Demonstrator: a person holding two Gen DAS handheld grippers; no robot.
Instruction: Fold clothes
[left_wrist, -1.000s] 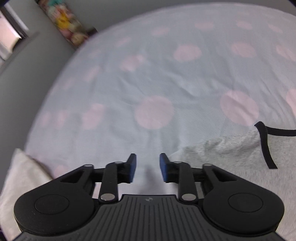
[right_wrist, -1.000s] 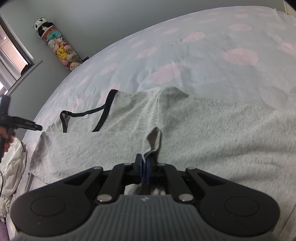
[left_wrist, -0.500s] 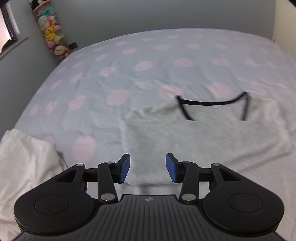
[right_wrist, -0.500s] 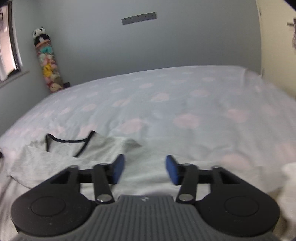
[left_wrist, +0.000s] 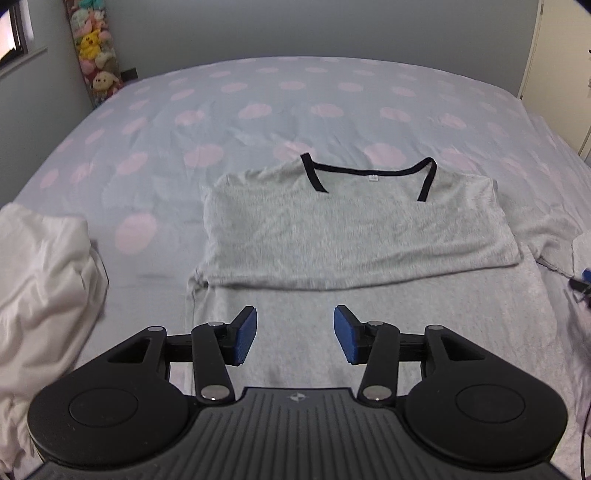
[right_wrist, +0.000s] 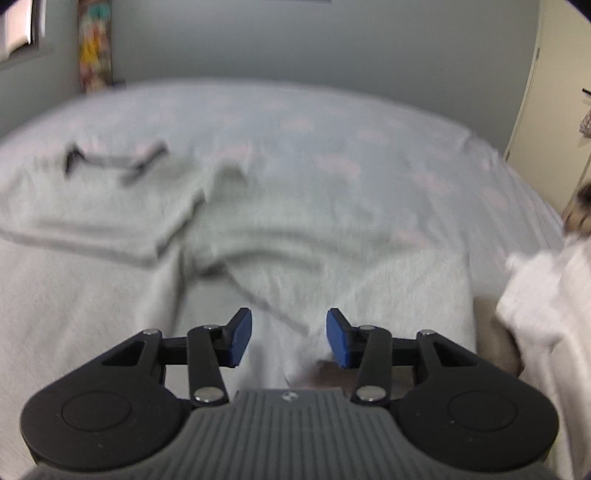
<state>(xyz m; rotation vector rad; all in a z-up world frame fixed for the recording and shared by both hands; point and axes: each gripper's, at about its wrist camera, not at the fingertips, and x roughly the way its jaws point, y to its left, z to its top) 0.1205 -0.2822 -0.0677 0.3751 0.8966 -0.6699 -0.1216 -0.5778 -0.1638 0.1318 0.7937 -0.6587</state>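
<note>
Released — right tongs (right_wrist: 289, 341) parted off one grey shirt (left_wrist: 354, 236).

Grey shirt (left_wrist: 332, 236), black-trimmed neckline, folded over, flat on bedspread (left_wrist: 258, 96)

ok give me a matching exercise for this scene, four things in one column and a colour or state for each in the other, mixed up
Things:
1. shirt
2. neckline trim
3. bedsheet
4. left gripper

States:
a. open, nothing between the pads
b. pale with pink dots
c. grey, top part folded over
d. black

Pairs: 1-c, 2-d, 3-b, 4-a
</note>
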